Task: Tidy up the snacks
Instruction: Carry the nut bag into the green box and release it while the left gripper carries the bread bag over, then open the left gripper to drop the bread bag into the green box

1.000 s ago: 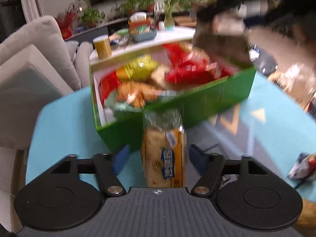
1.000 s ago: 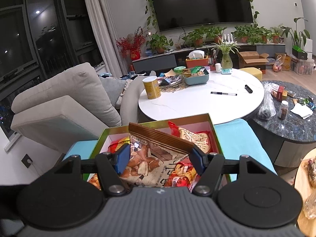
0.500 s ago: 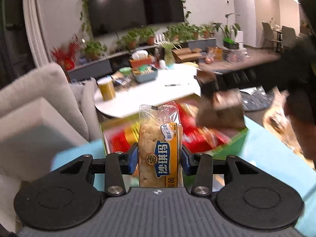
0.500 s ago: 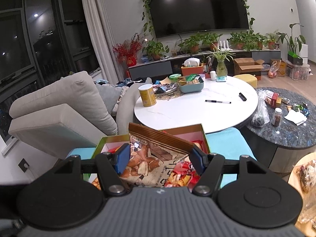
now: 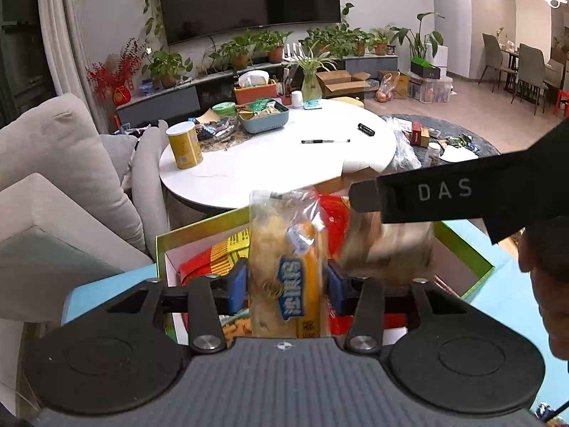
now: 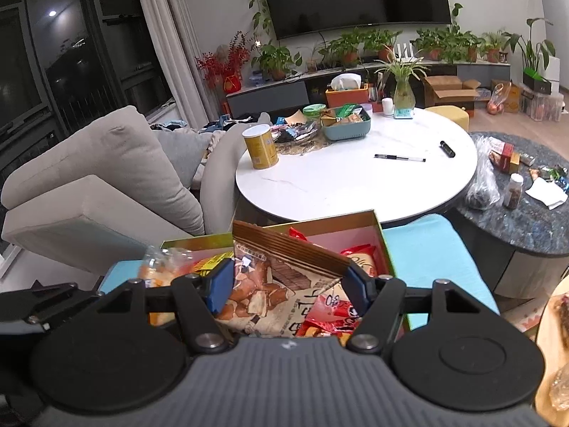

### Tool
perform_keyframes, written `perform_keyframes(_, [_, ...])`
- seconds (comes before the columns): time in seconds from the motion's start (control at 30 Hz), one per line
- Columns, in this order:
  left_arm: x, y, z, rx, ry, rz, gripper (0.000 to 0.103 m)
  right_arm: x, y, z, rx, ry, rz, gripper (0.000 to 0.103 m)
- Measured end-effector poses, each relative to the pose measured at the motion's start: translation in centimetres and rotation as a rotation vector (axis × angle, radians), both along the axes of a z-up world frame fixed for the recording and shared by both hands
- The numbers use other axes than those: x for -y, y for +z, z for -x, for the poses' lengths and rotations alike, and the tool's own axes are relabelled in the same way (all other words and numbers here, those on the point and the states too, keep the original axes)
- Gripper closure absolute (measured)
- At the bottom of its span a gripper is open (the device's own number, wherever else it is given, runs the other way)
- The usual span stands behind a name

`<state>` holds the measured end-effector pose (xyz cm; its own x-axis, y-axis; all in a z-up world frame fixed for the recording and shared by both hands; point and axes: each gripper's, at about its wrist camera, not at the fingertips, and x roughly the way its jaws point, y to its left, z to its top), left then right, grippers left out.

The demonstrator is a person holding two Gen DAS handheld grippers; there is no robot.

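Note:
My left gripper (image 5: pixel 287 286) is shut on a clear yellow snack pack with a blue label (image 5: pixel 288 267) and holds it upright over the green box (image 5: pixel 161 249) of snacks. My right gripper (image 6: pixel 290 284) is shut on a brown wafer bag (image 6: pixel 281 270) above the same box (image 6: pixel 386 245). The right gripper's black arm (image 5: pixel 444 195) and its bag (image 5: pixel 387 245) show to the right in the left wrist view. The yellow pack (image 6: pixel 156 272) shows at the left in the right wrist view. Red and yellow packets fill the box.
The box sits on a turquoise surface (image 6: pixel 426 249). Behind it stands a round white table (image 6: pixel 355 174) with a yellow can (image 6: pixel 261 146), a blue basket and a pen. A grey sofa (image 6: pixel 106 163) is at the left, a dark round table (image 6: pixel 526 206) at the right.
My left gripper closed on the yellow pack, lifted it from the turquoise surface and carried it over the box. My right gripper kept the wafer bag above the box.

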<state>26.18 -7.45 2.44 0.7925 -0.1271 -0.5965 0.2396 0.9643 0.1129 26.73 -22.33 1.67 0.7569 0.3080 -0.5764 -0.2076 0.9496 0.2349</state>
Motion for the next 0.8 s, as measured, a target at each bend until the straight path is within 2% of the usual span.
perform_keyframes(0.03, [0.0,0.0,0.0,0.018,0.008,-0.004,0.037,0.0,-0.1,-0.2,-0.003,-0.005,-0.008,0.025])
perform_keyframes(0.1, [-0.1,0.1,0.4,0.052,0.026,-0.012,0.031,0.3,0.0,-0.1,-0.005,-0.028,-0.021,0.025])
perform_keyframes(0.4, [-1.9,0.9,3.2,0.073,0.047,-0.059,0.031,1.6,1.7,3.1,0.026,-0.032,-0.036,0.025])
perform_keyframes(0.8, [-6.9,-0.1,12.5,0.0,0.13,-0.037,0.028,1.9,4.2,11.9,0.052,0.063,-0.033,0.025])
